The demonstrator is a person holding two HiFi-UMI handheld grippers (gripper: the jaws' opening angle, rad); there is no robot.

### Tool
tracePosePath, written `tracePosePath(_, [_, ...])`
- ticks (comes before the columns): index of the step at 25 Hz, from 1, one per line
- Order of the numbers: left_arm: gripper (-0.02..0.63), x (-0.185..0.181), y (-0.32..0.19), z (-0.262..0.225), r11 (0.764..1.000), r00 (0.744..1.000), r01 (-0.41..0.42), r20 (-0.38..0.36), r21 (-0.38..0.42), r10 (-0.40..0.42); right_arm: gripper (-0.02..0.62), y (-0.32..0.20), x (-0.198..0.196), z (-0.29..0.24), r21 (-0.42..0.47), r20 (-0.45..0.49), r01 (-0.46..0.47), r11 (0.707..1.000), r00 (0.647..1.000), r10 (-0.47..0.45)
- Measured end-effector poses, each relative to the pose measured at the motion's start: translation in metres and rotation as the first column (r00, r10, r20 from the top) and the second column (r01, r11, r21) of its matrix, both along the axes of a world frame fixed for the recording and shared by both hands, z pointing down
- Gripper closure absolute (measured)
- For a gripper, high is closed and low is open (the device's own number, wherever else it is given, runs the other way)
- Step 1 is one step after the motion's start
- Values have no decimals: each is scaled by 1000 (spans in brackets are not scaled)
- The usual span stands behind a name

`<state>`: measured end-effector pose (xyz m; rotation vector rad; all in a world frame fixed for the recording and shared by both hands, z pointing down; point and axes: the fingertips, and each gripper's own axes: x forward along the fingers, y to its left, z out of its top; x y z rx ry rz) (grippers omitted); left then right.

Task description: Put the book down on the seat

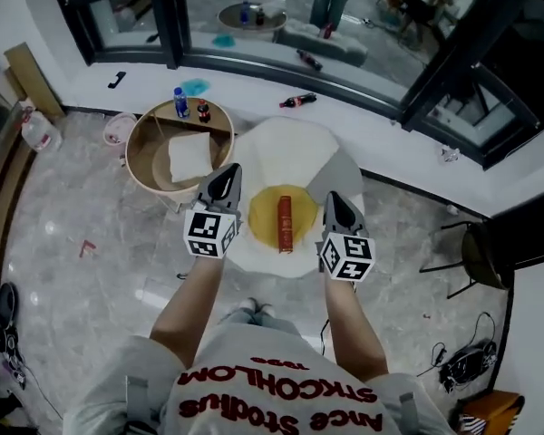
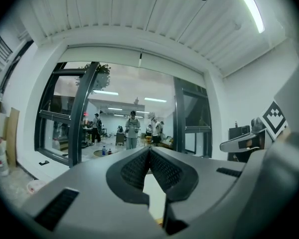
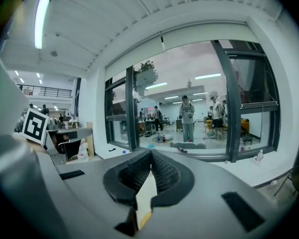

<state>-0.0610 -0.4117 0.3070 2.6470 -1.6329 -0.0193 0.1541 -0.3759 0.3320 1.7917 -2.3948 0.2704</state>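
Marble floor and a glass wall frame the white seat (image 1: 286, 148). I read the left gripper (image 1: 225, 178) and the right gripper (image 1: 337, 203) as both clenched on nothing, their pads meeting. Between and below the two sets of jaws, the red book (image 1: 285, 223) lies on the seat's yellow middle. It looks slim, stiff and light. I'd pinch it mid-length across the covers, since the soft seat may give underneath.

Print on the book (image 1: 285, 223) is too small to read.
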Motion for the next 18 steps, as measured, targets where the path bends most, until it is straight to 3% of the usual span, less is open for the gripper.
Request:
tracePosePath(6, [592,-3,20,-29,1000,1000,4,-16,10,-4,571,15,-7,-39,73,17,24,997,1000,-25])
tracePosePath(18, [592,8,53,-43,1000,1000,-14,0,26,14,571,41,4,-70,147,57,26,989,998,-35])
